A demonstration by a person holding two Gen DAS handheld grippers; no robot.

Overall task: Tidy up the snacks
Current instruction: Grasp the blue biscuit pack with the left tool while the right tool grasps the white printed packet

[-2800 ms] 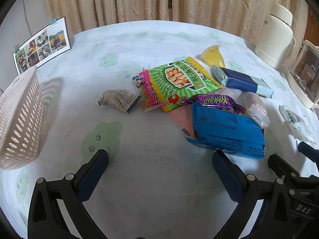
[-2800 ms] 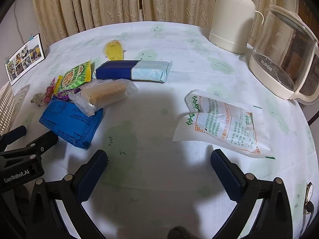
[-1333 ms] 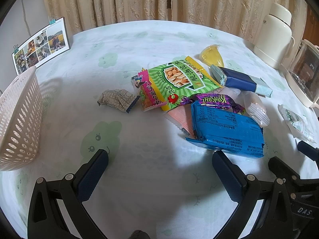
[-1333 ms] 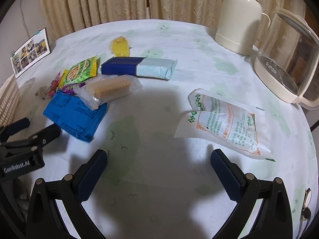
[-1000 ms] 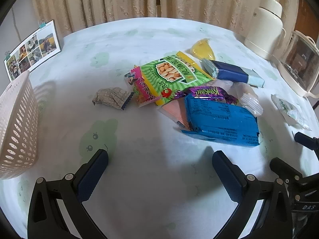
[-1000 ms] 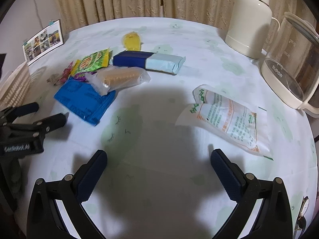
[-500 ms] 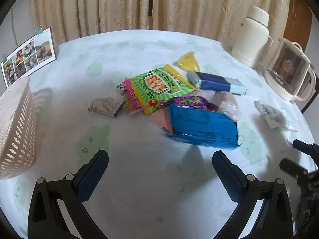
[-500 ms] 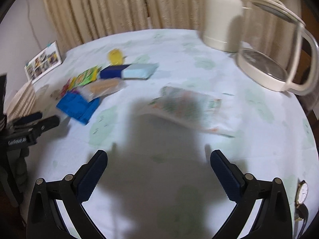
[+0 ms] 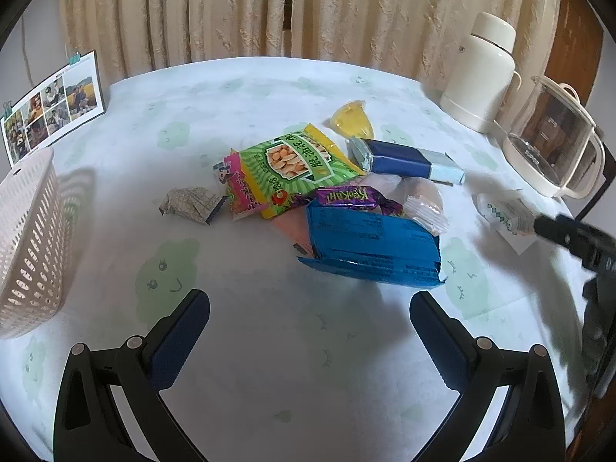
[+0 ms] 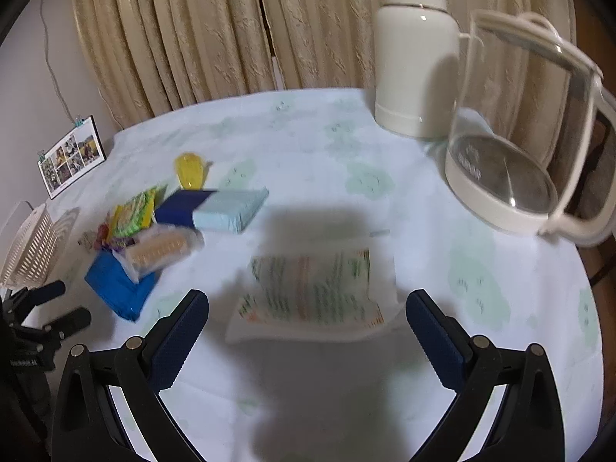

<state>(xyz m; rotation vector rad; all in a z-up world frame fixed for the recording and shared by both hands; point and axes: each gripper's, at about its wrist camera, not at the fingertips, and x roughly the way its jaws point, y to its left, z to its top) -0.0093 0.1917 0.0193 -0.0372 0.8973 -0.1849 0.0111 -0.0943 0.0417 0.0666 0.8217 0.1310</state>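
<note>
Hovering over a round table draped in a pale cloth: left gripper, jaws spread wide, grasping nothing. Likewise gaping and empty: right gripper, hanging just above one white packet with green print, blurred in that view.

Taking the blue packet as landmark. Lying in one loose heap around it, counting with it about nine snacks:
- touching its far edge, one purple candy;
- peeking from under its left side, one pink wrapper;
- just behind and left, one green bag of crackers overlapping one pink-and-yellow bag;
- farther left, sitting apart, one crumpled grey wrapper;
- resting against its far right corner, one clear-wrapped biscuit pack;
- behind that, one navy and pale blue bar;
- farthest back, one yellow jelly cup.

Lying well to the right of the blue packet, apart from the heap: the white packet.

Standing well to the left: one white perforated basket; contents not showing. Beyond the basket, one photo card. Far right and behind: one cream thermos and one glass kettle.
</note>
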